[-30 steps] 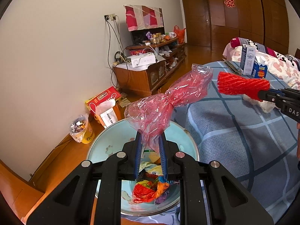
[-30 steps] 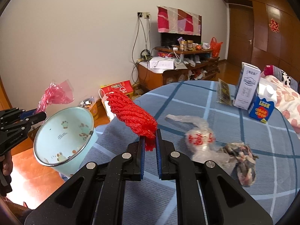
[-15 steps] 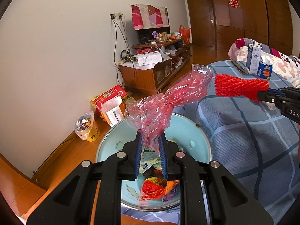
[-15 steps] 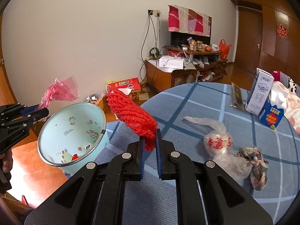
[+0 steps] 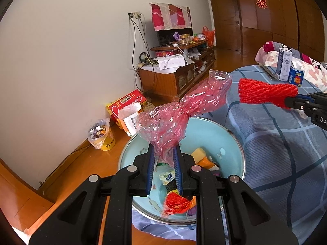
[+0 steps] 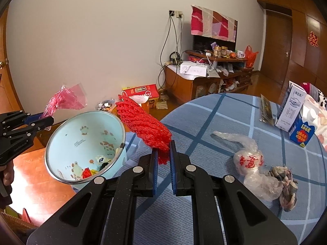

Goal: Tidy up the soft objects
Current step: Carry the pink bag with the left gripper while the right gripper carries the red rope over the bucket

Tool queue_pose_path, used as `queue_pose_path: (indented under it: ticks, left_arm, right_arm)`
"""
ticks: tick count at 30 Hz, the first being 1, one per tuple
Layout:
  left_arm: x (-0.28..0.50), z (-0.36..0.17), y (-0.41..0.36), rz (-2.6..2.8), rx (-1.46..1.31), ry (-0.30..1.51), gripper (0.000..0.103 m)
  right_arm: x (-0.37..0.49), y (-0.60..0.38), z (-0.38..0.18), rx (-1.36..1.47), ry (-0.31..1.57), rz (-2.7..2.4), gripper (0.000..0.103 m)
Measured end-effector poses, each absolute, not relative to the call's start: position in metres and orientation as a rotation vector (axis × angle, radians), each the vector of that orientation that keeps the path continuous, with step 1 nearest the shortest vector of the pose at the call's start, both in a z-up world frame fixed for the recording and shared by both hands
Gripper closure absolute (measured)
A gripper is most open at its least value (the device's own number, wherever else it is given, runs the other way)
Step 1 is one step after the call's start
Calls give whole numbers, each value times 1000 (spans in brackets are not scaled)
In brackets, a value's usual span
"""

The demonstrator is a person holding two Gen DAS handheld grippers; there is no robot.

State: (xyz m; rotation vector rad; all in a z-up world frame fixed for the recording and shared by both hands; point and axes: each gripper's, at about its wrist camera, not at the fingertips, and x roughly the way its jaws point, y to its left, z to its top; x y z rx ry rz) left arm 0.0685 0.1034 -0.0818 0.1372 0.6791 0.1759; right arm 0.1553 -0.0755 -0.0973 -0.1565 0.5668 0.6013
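Nearing basin [image 5: 229, 140], left hand-held gripper [image 5: 163, 153] still pinching red bag [image 5: 179, 112]

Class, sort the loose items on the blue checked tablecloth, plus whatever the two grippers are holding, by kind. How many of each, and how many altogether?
Plastic bags: 2 (red one held, clear one on the cloth)
Red foam net sleeve: 1, held
Cartons: 2 (tall white, blue)
Crumpled wrapper: 1
Flat packet: 1
Total: 7
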Motion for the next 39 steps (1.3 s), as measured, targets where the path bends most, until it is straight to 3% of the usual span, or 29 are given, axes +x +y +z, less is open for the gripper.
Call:
queue_pose_path:
  ticks: [39]
  left_arm:
    - [62, -88, 140, 276, 114, 704, 86]
  right_arm:
    - [150, -27, -96, -214, 562, 677, 92]
